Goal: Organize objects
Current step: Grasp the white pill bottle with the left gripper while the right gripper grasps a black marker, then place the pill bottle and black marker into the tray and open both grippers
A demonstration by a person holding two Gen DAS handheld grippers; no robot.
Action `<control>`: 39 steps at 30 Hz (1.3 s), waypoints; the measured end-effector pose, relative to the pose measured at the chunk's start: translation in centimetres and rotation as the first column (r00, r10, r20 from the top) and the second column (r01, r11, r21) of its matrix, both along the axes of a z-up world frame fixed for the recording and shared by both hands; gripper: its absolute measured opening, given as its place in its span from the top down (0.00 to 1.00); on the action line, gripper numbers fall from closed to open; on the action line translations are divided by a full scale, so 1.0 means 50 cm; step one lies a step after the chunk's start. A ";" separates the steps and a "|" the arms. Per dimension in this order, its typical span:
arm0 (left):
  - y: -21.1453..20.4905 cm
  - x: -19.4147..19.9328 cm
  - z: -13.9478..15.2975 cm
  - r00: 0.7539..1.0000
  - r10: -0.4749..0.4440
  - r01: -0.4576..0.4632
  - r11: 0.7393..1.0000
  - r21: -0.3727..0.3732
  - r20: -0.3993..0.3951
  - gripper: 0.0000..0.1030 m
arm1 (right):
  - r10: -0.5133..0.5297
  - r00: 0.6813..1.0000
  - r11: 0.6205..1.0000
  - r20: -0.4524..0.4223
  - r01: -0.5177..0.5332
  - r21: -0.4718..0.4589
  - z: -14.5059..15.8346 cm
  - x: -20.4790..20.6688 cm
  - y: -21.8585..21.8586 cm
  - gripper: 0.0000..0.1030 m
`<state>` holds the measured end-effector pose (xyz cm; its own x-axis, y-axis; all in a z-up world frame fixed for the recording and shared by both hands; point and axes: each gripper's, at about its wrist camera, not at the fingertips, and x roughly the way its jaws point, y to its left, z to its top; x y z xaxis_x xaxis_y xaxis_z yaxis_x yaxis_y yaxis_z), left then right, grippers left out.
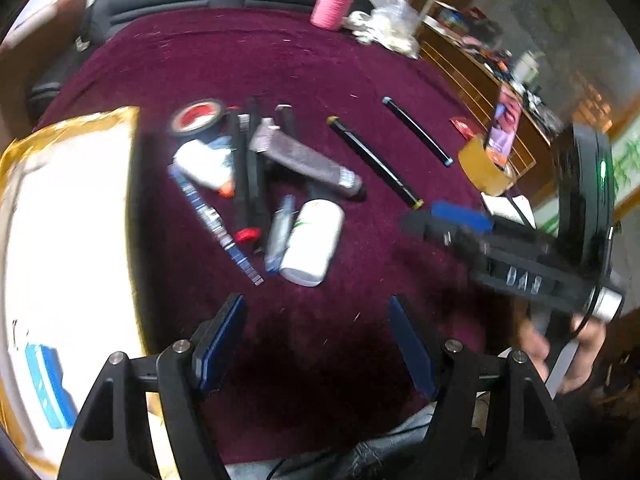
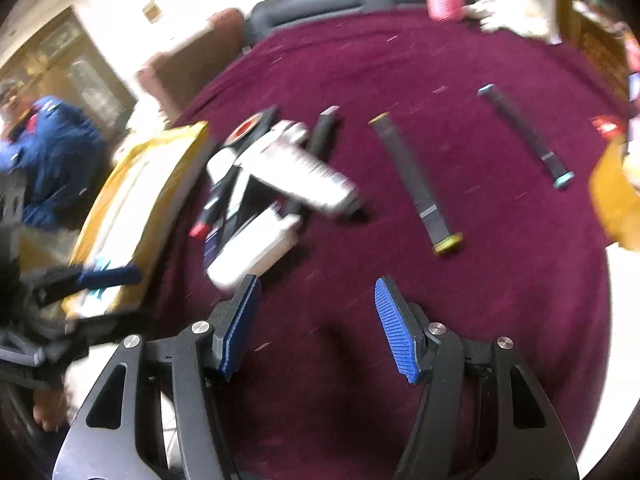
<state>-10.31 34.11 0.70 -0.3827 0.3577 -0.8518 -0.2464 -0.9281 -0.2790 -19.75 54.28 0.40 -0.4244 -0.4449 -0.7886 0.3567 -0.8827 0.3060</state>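
Note:
A pile of objects lies on the maroon cloth (image 1: 248,60): a white bottle (image 1: 312,240), a grey tube (image 1: 308,160), a red-cored tape roll (image 1: 196,118), black markers (image 1: 248,176) and a white glue bottle (image 1: 204,168). Two black sticks lie apart to the right, one yellow-tipped (image 1: 374,160) (image 2: 416,184), one blue-tipped (image 1: 418,130) (image 2: 524,136). My left gripper (image 1: 316,340) is open and empty, just short of the pile. My right gripper (image 2: 316,328) is open and empty above bare cloth near the white bottle (image 2: 252,248); it also shows in the left wrist view (image 1: 452,218).
A yellow padded envelope (image 1: 68,240) (image 2: 136,200) lies at the left. A brown tape roll (image 1: 486,164) and a pink spool (image 1: 332,4) sit at the right and far edge. A wooden shelf (image 1: 480,76) stands beyond. A person in blue (image 2: 52,152) sits at the left.

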 end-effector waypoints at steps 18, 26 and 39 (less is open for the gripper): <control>0.083 -0.076 -0.043 0.999 -0.036 0.037 0.994 -0.106 0.008 0.58 | -0.022 1.000 0.987 -0.012 0.023 0.159 -0.056 -0.152 -0.007 0.86; 0.055 -0.056 -0.050 0.999 -0.001 0.004 0.997 -0.083 0.039 0.68 | -0.011 1.000 0.987 -0.012 0.013 0.160 -0.064 -0.058 0.001 0.85; 0.003 0.006 -0.034 0.995 0.088 -0.090 0.995 0.033 0.056 0.71 | -0.005 1.000 0.995 0.005 0.005 0.104 -0.066 -0.048 -0.003 0.86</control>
